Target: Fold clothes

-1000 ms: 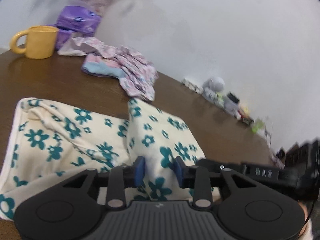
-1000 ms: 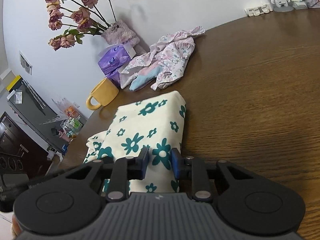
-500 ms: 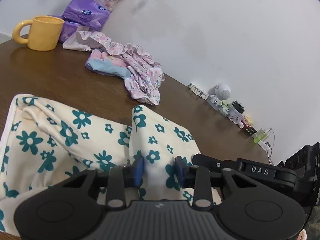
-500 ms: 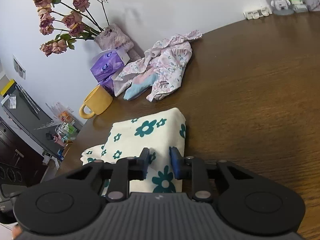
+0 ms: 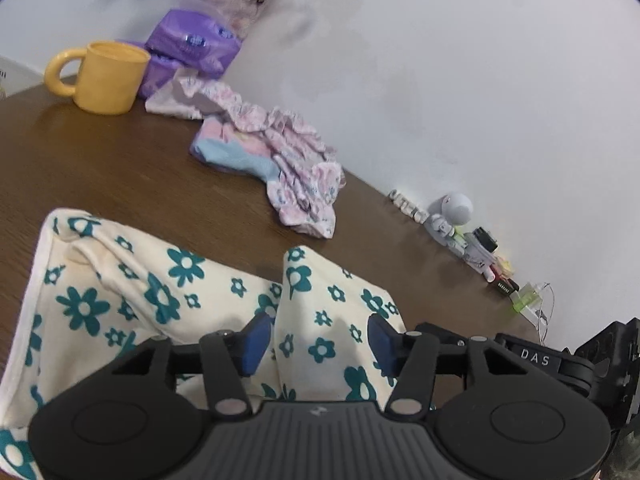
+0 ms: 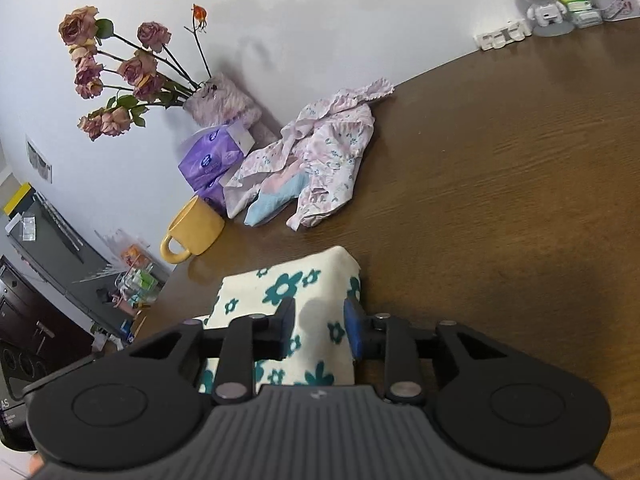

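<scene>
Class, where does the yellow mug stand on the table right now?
In the right wrist view, the yellow mug stands at the table's far left, beside the purple tissue packs and near the crumpled pink floral garment.

Taking the mug as the landmark on the table: the tissue packs sit just behind it, against the wall, with the vase of roses behind those. To the mug's right lies the crumpled garment, touching the tissue packs. In front of the mug lies the folded floral cloth, near but apart. Far to the mug's right, along the wall, stands the astronaut figure beside a cluster of small items.
</scene>
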